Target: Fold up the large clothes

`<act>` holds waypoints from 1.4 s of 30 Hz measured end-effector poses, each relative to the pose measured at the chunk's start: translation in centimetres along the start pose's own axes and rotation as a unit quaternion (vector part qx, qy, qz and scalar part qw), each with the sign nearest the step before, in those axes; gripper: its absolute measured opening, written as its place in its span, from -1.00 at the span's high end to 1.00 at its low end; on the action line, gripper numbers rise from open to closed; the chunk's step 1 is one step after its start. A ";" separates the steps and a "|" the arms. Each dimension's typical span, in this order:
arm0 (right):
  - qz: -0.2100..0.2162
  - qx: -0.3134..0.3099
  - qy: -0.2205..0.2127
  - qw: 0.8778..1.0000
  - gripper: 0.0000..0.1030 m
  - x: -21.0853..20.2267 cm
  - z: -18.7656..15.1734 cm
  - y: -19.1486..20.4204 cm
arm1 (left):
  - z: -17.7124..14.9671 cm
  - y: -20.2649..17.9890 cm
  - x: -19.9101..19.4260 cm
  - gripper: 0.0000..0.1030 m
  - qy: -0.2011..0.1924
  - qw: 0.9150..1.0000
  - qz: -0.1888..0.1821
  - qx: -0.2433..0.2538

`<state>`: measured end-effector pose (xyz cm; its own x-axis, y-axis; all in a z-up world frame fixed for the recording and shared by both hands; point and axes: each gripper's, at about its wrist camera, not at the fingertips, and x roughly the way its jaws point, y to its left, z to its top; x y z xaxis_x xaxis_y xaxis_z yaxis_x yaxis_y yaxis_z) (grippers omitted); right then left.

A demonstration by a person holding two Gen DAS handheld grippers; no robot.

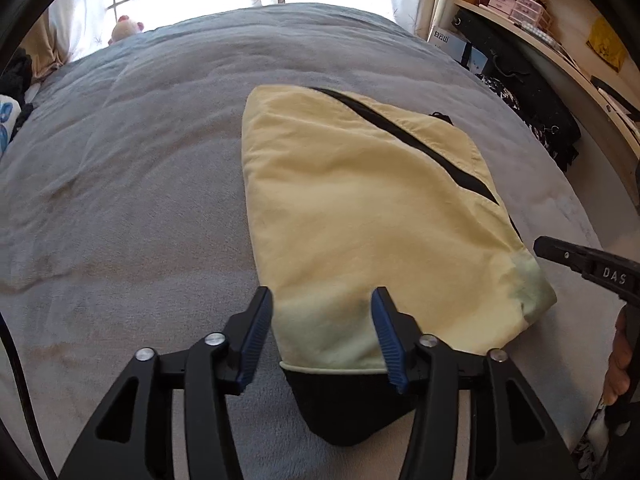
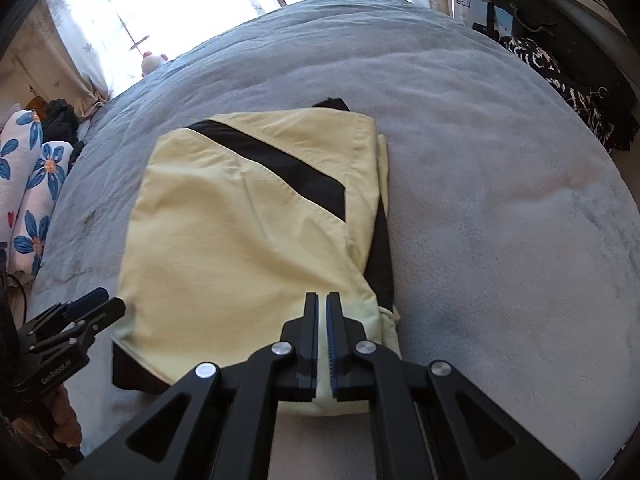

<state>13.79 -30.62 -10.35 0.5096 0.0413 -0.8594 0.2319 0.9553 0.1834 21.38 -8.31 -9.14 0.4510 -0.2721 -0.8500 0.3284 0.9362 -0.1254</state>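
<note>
Under everything is the bed point(image 1: 132, 184), spread with a soft grey blanket that runs back to the bright window. On its middle lies the large garment point(image 1: 360, 208), a pale yellow piece with a black diagonal stripe point(image 2: 272, 160) and black lining showing at the near edge, already folded into a compact, roughly rectangular packet. Off to one side are flowered pillows point(image 2: 32, 184); shelving with boxes point(image 1: 516, 0) stands on the other.

My left claw point(image 1: 322, 322) hangs over the near hem with its jaws standing wide, one blue pad on either side of the corner, neither pressing the cloth. My right claw point(image 2: 322, 320) is at the packet's other near corner, jaws narrow with only a slit between them; I see no cloth pinched in that slit, so I judge it empty.

By my reading the fold is laid and I am letting go. To finish well I would lift both claws straight up so no layer drags, then check that the near edges line up and press down the bulge at the right-hand corner, where the layers look bunched.
</note>
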 end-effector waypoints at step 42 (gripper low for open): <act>0.210 0.003 0.109 0.972 -0.36 10.7 2.9 -6.2 | 1.0 6.5 8.7 -0.55 0.058 0.971 -0.183 -0.140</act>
<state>20.24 -36.92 -19.25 0.3740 0.4894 -0.7878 0.0467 0.8384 0.5430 28.29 -4.85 -16.85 0.2439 -0.5865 -0.7724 0.2030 0.8097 -0.5507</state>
